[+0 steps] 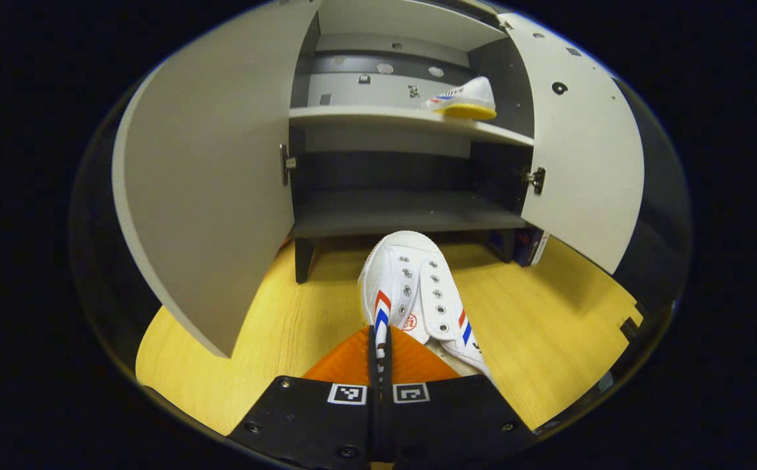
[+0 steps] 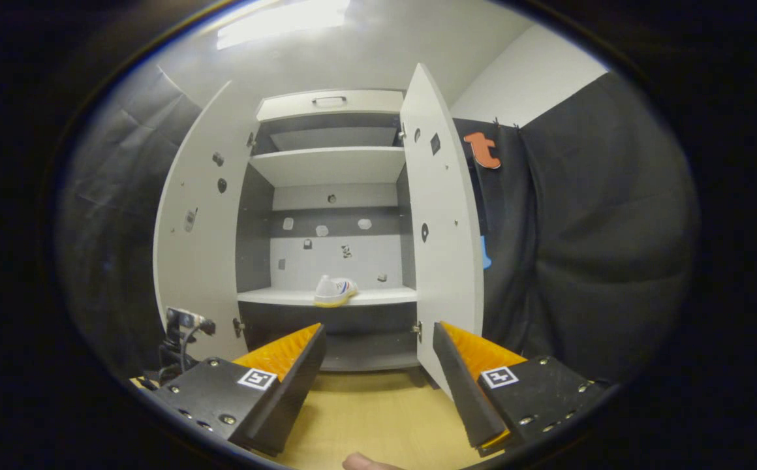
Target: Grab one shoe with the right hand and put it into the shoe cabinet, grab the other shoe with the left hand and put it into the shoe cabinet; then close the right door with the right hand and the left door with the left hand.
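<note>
**One shoe shelved, one in my grip, both doors open**

My left gripper (image 1: 379,352) is clamped narrow on the rear collar of a white shoe (image 1: 417,290), its two fingers pressed on the canvas edge. That shoe points toe-first toward the shoe cabinet (image 1: 398,212), over the wooden floor (image 1: 548,326) just in front of the dark bottom shelf. My right gripper (image 2: 378,365) hangs wide apart, holding nothing, facing the cabinet from farther back.

Two shoes in all: the second shoe (image 1: 464,99) lies on the pale middle shelf (image 1: 378,117), toward its right side in the left gripper view. In the right gripper view it sits near the shelf's middle (image 2: 335,291).

Two doors, both swung open: the left door (image 1: 209,183) and the right door (image 1: 581,156). Along the cabinet's foot stands a small dark box (image 1: 530,246), near the right door's lower edge.
</note>
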`<state>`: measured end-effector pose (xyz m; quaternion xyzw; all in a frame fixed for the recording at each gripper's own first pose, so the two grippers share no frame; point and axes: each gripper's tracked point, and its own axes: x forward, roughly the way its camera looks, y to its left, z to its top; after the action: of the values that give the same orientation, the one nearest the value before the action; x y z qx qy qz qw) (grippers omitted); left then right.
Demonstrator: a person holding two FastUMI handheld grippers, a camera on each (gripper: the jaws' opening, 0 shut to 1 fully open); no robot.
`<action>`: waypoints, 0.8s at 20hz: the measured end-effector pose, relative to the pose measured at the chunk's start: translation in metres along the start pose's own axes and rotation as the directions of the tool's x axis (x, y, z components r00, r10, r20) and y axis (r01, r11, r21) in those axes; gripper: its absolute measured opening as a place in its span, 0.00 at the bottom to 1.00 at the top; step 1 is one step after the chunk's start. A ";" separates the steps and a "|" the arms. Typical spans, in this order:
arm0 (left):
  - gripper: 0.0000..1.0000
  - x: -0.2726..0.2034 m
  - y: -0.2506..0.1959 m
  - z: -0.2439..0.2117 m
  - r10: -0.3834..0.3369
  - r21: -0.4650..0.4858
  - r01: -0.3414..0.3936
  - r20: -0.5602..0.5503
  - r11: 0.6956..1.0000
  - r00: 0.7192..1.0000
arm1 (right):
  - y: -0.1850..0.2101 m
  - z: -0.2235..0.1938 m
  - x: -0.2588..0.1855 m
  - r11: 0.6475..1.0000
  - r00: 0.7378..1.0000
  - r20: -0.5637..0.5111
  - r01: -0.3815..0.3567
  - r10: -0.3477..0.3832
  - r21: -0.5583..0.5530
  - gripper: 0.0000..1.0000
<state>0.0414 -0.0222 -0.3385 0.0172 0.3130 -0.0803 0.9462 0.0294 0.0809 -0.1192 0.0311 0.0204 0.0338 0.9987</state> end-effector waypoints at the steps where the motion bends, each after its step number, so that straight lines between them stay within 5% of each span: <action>1: 0.00 -0.007 -0.002 0.012 -0.003 0.000 0.003 0.025 1.000 1.000 | 0.001 0.002 -0.002 1.000 1.000 0.006 -0.006 0.006 -0.001 0.98; 10: 0.00 -0.055 -0.021 0.146 -0.011 -0.007 0.013 0.256 1.000 0.967 | -0.006 0.019 -0.007 0.999 0.998 0.059 -0.036 0.036 -0.007 0.98; 16: 0.00 -0.059 -0.014 0.251 0.049 -0.025 -0.043 0.370 0.999 0.928 | -0.025 0.039 0.001 0.999 0.996 0.083 -0.044 0.041 0.030 0.98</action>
<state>0.1404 -0.0485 -0.1014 0.0012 0.1289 -0.0574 0.9900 0.0337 0.0541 -0.0818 0.0487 -0.0208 0.0535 0.9972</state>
